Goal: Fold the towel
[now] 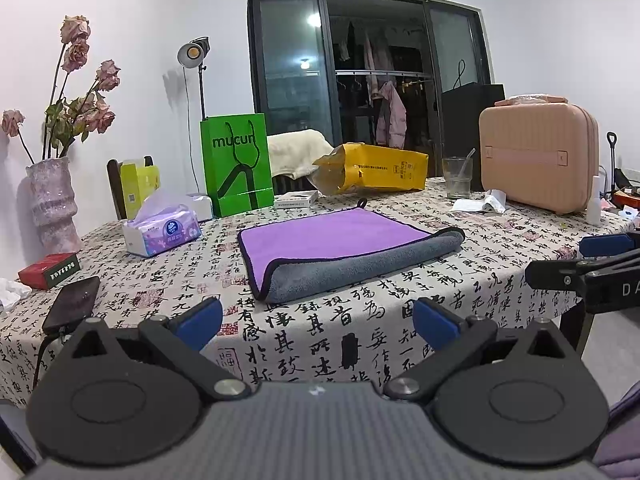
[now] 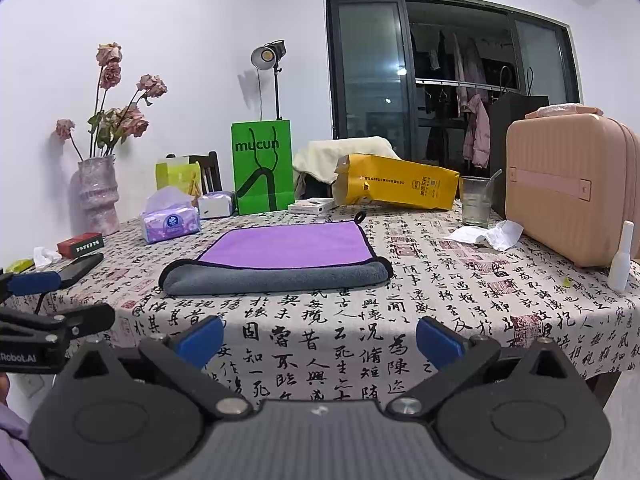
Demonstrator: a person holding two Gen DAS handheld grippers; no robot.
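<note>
A purple-and-grey towel (image 1: 344,246) lies folded once on the calligraphy-print tablecloth (image 1: 360,320), its rounded grey fold toward you and its purple face up, a small hanging loop at the far edge. You hold both tools back from the table's near edge, well apart from the cloth. Your left gripper (image 1: 316,320) is released, its blue pads (image 1: 202,322) spread wide with nothing between them. Your right gripper (image 2: 320,338) is likewise released, blue pads (image 2: 438,342) wide and empty; each tool shows at the margin of the other's view.

Behind the towel stand a green paper bag (image 1: 238,164) marked "mucun" and a yellow bag (image 1: 376,168) lying on its side. A tissue pack (image 1: 162,230) sits near the towel's left, with a red box (image 1: 48,270) and a dark phone (image 1: 72,304) nearer the table's left edge. A vase of dried roses (image 1: 54,204) stands at the far left corner. To the right are a drinking glass (image 2: 476,200), crumpled paper (image 2: 486,234), a pink case (image 2: 568,184) and a small white bottle (image 2: 622,258).
</note>
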